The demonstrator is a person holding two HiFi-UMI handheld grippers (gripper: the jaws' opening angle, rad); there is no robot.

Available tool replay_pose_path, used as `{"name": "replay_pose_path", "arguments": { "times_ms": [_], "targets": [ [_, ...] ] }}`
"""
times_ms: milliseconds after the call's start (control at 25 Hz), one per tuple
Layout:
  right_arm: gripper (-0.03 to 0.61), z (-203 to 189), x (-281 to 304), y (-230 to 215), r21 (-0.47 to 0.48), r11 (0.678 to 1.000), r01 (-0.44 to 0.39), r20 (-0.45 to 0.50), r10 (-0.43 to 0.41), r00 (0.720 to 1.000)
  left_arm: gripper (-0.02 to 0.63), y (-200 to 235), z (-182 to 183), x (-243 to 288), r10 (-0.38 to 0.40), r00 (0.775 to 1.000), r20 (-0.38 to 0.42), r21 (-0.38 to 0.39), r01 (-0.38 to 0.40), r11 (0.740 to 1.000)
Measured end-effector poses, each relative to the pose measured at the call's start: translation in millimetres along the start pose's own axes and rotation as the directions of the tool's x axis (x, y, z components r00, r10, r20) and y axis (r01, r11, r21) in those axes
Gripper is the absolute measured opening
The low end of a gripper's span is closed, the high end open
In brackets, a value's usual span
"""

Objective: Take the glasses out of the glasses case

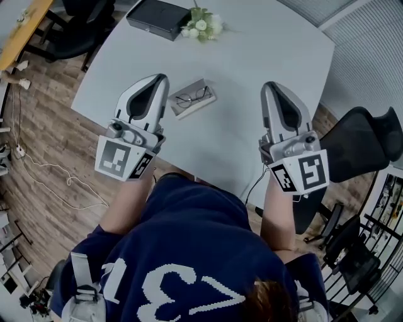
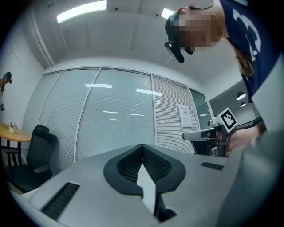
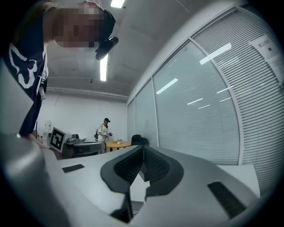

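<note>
Left tongs (image 1: 157,80) and right tongs (image 1: 271,87) both pinched shut and empty over the pale grey table (image 1: 252,56), black thin-rimmed glasses (image 1: 191,97) lying on the flat light-grey glasses case (image 1: 186,110) just right of the left tongs, long axis crosswise, left tongs nearer.

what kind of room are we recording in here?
Probably an office meeting room: a big pale table, a black office chair beside it, and a glass partition with blinds under a ceiling strip light.
</note>
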State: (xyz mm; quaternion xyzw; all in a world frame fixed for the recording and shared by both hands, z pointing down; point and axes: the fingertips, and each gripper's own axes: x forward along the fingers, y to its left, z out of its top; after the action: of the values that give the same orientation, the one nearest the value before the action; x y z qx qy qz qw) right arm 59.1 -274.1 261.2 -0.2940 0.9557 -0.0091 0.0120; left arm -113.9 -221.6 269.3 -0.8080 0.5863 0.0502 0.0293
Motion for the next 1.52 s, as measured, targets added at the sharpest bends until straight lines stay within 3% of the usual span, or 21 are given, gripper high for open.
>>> {"name": "replay_pose_path", "arguments": {
  "times_ms": [160, 360, 440, 520, 720, 800, 960, 1080, 1240, 1320, 1520],
  "targets": [
    [0.029, -49, 36, 20, -0.015, 0.987, -0.16, -0.177, 0.155, 0.972, 0.014, 15, -12, 14, -0.019, 1.0, -0.013, -0.013, 0.019, 1.0],
    [0.029, -125, 81, 52, -0.04, 0.944, -0.327, -0.426, 0.279, 0.86, 0.014, 42, -35, 16, -0.012, 0.998, -0.06, -0.055, 0.008, 0.998],
    [0.031, -156, 96, 64, -0.041, 0.914, -0.405, -0.503, 0.331, 0.798, 0.014, 52, -42, 15, -0.005, 0.997, -0.076, -0.067, 0.0, 0.998],
    [0.085, -193, 103, 73, -0.055, 0.873, -0.485, -0.59, 0.363, 0.721, 0.014, 57, -50, 13, 0.001, 0.996, -0.089, -0.076, -0.008, 0.997],
    [0.112, -288, 107, 88, -0.114, 0.724, -0.68, -0.812, 0.326, 0.484, 0.014, 69, -64, 2, 0.024, 0.993, -0.119, -0.094, -0.035, 0.995],
    [0.115, -313, 108, 92, -0.117, 0.674, -0.729, -0.857, 0.302, 0.417, 0.014, 74, -69, -4, 0.039, 0.991, -0.13, -0.1, -0.052, 0.994],
    [0.121, -341, 108, 97, -0.1, 0.596, -0.797, -0.91, 0.27, 0.316, 0.014, 85, -77, -14, 0.066, 0.986, -0.15, -0.104, -0.082, 0.991],
    [0.114, -352, 108, 98, -0.102, 0.563, -0.82, -0.924, 0.251, 0.287, 0.014, 89, -81, -18, 0.081, 0.984, -0.159, -0.104, -0.099, 0.99],
    [0.035, -358, 102, 98, -0.119, 0.521, -0.845, -0.934, 0.231, 0.274, 0.014, 92, -82, -20, 0.098, 0.982, -0.16, -0.096, -0.115, 0.989],
    [0.029, -351, 101, 99, -0.134, 0.513, -0.848, -0.924, 0.245, 0.294, 0.014, 94, -79, -20, 0.103, 0.982, -0.157, -0.092, -0.119, 0.989],
    [0.029, -314, 102, 104, -0.19, 0.508, -0.84, -0.88, 0.29, 0.375, 0.014, 101, -74, -20, 0.102, 0.984, -0.148, -0.087, -0.115, 0.99]
  ]
}}
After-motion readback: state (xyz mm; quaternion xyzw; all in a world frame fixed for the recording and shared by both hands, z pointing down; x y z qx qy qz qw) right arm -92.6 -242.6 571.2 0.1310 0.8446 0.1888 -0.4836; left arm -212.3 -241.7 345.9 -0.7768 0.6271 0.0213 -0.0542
